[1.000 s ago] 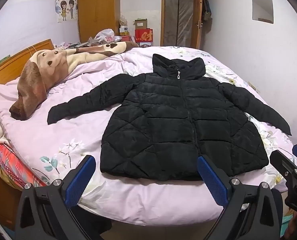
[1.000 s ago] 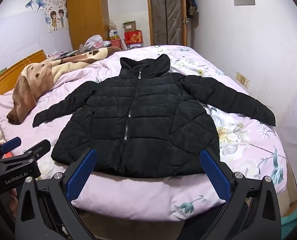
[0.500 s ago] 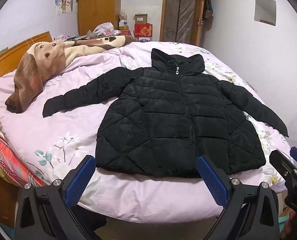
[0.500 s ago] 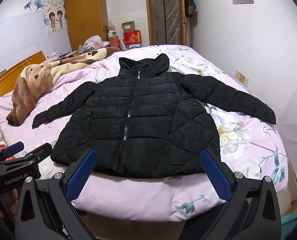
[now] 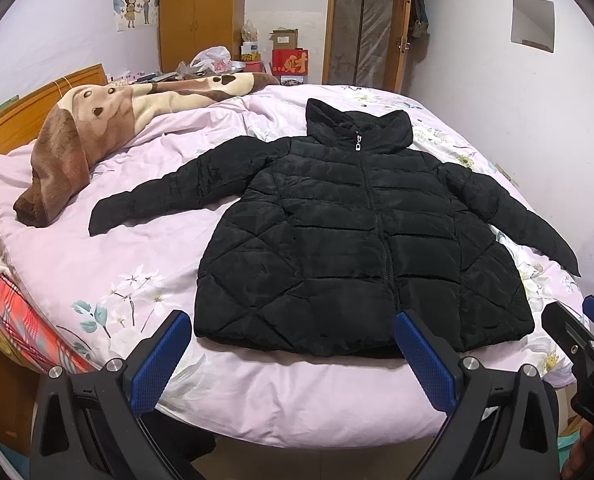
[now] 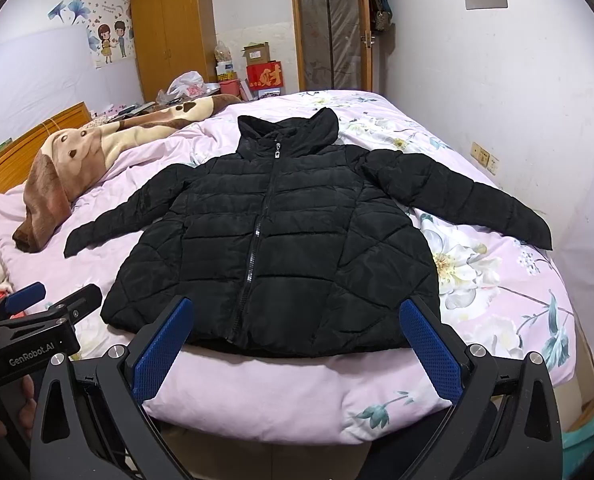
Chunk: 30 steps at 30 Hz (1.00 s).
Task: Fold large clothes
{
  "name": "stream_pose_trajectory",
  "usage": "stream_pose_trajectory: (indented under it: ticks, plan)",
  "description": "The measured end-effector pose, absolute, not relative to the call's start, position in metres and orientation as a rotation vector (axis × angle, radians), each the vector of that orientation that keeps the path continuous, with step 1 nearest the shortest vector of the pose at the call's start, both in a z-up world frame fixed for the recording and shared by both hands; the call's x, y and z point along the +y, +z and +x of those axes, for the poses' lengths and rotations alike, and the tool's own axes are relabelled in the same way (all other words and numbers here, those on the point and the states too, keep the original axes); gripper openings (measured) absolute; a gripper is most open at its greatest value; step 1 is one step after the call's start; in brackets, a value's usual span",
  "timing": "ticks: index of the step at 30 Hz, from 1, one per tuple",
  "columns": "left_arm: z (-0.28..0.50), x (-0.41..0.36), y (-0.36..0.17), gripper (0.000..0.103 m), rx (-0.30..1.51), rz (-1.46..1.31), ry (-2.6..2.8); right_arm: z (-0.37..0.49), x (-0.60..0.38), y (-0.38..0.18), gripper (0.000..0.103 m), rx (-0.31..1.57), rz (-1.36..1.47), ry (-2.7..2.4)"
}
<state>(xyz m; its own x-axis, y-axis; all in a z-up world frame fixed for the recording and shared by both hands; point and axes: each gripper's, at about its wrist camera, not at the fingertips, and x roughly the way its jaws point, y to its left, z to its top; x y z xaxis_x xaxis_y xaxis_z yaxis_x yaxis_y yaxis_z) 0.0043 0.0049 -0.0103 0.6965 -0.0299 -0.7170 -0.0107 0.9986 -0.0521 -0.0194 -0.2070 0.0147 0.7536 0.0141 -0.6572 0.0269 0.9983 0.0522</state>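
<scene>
On a pink floral bedspread (image 5: 109,264), a black quilted puffer jacket (image 5: 349,248) lies flat and face up, zipped to the collar, its hem near the foot edge of the bed and its hood pointing toward the far wall. Both sleeves are spread outward: one reaches toward the headboard side, the other toward the white wall. A silver zipper pull (image 6: 277,151) sits at the neck.

The left gripper (image 5: 289,354) hovers just short of the hem, its blue-padded fingers (image 5: 159,354) spread wide with nothing between them. The right gripper (image 6: 293,344) hangs likewise before the hem, its blue pads (image 6: 429,350) set wide apart and empty. Neither tool touches the jacket. Each appears at the edge of the other's view, the left one held by a partly visible hand (image 6: 27,408).

Beyond the jacket, a brown and cream dog-print blanket (image 5: 97,136) is bunched along the wooden headboard (image 5: 21,108). Against the far wall stand a wooden wardrobe (image 6: 173,36), a red box (image 6: 264,76) with cardboard cartons stacked on it, a white plastic bag (image 6: 187,86) and a curtained doorway (image 6: 327,32). A cartoon couple sticker (image 6: 111,42) decorates the wall.
</scene>
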Motion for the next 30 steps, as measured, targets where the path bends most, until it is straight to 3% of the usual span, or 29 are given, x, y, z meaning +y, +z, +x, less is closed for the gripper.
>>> stream_pose_trajectory:
  ticks: [30]
  plan:
    - [0.0082, 0.0071, -0.0166, 0.103, 0.819, -0.056, 0.007, -0.0181, -0.205, 0.0082, 0.102, 0.726, 0.058, -0.015]
